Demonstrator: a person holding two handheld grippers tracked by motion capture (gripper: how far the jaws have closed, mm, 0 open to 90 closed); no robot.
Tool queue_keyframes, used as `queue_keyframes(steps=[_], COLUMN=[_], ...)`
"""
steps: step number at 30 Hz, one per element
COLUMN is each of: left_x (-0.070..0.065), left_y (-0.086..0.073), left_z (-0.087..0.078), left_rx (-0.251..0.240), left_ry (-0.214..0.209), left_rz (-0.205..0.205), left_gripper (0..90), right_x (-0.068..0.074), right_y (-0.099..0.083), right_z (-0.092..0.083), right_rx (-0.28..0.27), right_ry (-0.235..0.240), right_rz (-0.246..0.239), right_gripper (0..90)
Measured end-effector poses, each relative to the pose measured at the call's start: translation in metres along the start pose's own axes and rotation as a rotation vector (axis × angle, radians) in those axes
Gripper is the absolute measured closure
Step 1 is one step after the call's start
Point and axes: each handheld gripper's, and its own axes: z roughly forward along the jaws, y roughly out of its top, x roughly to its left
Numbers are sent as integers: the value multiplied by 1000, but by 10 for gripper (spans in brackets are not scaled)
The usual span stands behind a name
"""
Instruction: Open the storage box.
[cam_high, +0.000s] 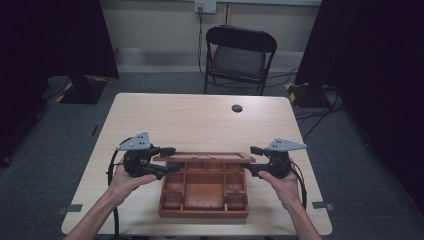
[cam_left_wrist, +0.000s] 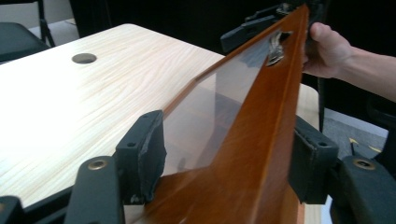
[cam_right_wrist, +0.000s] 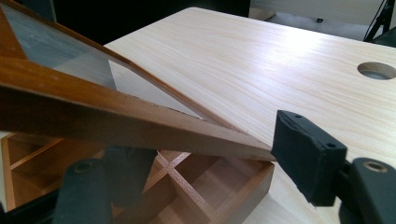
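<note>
A brown wooden box (cam_high: 204, 210) with several compartments sits on the near half of the table. Its glass-paned lid (cam_high: 205, 157) is tilted up off the box, lower at the far side. My left gripper (cam_high: 171, 159) is at the lid's left end; in the left gripper view the lid (cam_left_wrist: 243, 140) runs between the two pads (cam_left_wrist: 140, 158), which press on it from both sides. My right gripper (cam_high: 252, 160) is at the lid's right end. There the lid's frame (cam_right_wrist: 140, 121) lies between the jaws, its corner against the far pad (cam_right_wrist: 306, 156), and it covers most of the near pad.
The light wooden table (cam_high: 200, 120) has a round cable hole (cam_high: 237, 108) near its far edge. A black folding chair (cam_high: 239, 57) stands behind the table. Dark curtains hang at both sides, and cables lie on the grey floor at the right.
</note>
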Motion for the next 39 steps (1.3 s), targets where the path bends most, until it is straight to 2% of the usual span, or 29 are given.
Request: queue_keyframes(steps=[7,10,11,13,19,22,27,32,33,39], left_x=[13,19,21,23,26,28,32,36,36,38], left_y=[-7,-10,-11,-12,-15,-15,-13,-11,-11,-10], left_z=[-1,-3,-5,-6,-5,-5,-6,-5,-5,0], left_rx=[-9,-6,-26,-33,-27,-40,-48,-46,-45,-28], left_ry=[50,68,75,80,98,113,123,114,113,126], left_rz=[-41,-46,-57,-71,-68,-73,-52,-58,-55,-48], left_gripper=[341,344,376,398,409,449,499,508,510,501], right_x=[-3,-3,-4,-4,-4,-3,-4,-5,-5,-6], right_y=[3,5,5,6,8,10,14,16,16,17], right_z=[1,1,2,3,4,7,13,18,18,19], right_rx=[-2,-10,-18,-23,-26,-31,-40,-52,-52,-52], right_ry=[12,17,18,19,39,46,65,80,91,99], right_rz=[18,18,20,23,23,22,16,25,23,18], right_gripper=[303,303,304,306,310,324,340,383,415,429])
